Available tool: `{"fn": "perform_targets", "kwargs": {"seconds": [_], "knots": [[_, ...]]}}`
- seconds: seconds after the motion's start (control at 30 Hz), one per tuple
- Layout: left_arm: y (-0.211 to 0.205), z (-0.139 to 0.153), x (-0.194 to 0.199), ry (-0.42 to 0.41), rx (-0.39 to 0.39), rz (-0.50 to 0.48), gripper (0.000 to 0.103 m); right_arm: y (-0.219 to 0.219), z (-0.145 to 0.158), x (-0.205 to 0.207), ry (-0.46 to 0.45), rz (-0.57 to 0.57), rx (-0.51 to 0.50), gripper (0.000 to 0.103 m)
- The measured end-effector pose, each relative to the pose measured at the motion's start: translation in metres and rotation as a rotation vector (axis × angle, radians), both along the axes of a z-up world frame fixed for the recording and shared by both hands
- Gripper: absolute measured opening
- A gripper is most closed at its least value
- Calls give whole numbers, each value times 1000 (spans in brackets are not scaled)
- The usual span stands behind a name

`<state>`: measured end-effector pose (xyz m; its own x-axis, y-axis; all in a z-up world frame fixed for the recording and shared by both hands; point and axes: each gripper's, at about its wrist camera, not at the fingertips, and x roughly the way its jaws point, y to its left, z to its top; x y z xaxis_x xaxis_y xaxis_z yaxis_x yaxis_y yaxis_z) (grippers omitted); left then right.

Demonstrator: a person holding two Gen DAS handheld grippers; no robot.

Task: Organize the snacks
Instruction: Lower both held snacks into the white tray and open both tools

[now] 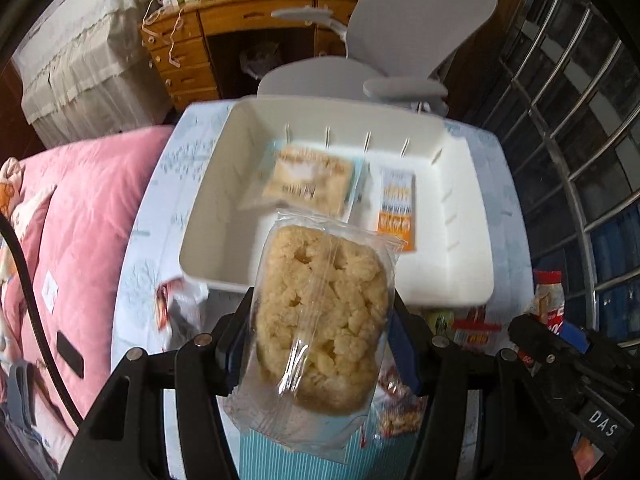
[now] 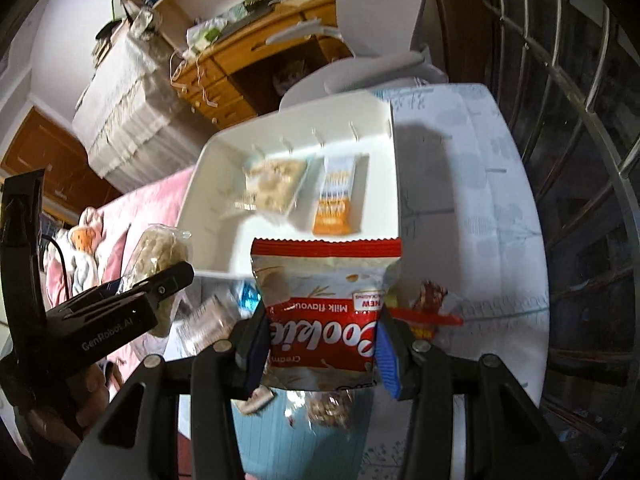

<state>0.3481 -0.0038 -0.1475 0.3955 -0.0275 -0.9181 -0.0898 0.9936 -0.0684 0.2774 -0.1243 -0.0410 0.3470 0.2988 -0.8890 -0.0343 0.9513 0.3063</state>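
Observation:
My left gripper (image 1: 322,312) is shut on a clear-wrapped puffed rice cake (image 1: 320,320) and holds it just before the near rim of the white tray (image 1: 208,216). The tray holds a beige snack packet (image 1: 304,184) and an orange-and-white bar (image 1: 396,208). My right gripper (image 2: 322,344) is shut on a red-and-white cookie bag (image 2: 324,300), held above the table near the tray's near rim (image 2: 224,274). The left gripper with its rice cake (image 2: 160,256) shows at the left in the right wrist view.
Loose snack packets lie on the pale patterned tablecloth (image 1: 144,248) near the tray's front: a red-and-white one (image 1: 176,304), red ones (image 1: 476,330), one with chocolate print (image 2: 432,300). A pink quilt (image 1: 80,216) lies left. A grey chair (image 1: 400,40) and wooden desk (image 1: 224,28) stand behind. Metal window bars (image 1: 580,140) are right.

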Motion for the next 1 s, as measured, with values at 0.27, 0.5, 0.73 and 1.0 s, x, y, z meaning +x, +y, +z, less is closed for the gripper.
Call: {"fn": "perform_targets", "kwargs": {"seconds": [0.27,0.5,0.73,1.0], "knots": [[10,8,26,-75,-39,-59,58,14,3,14,-61,-68,-12,46],[26,-8,49,-124,-91,-126,59,27,-15,29,-53,-128,-9,47],[43,-25,61,-72,-107,-101,72,38,-36,43,12,-156,-33,70],[46,-31,49,-42,-102,-79,79,37,-37,40,39,-156,-72,77]]}}
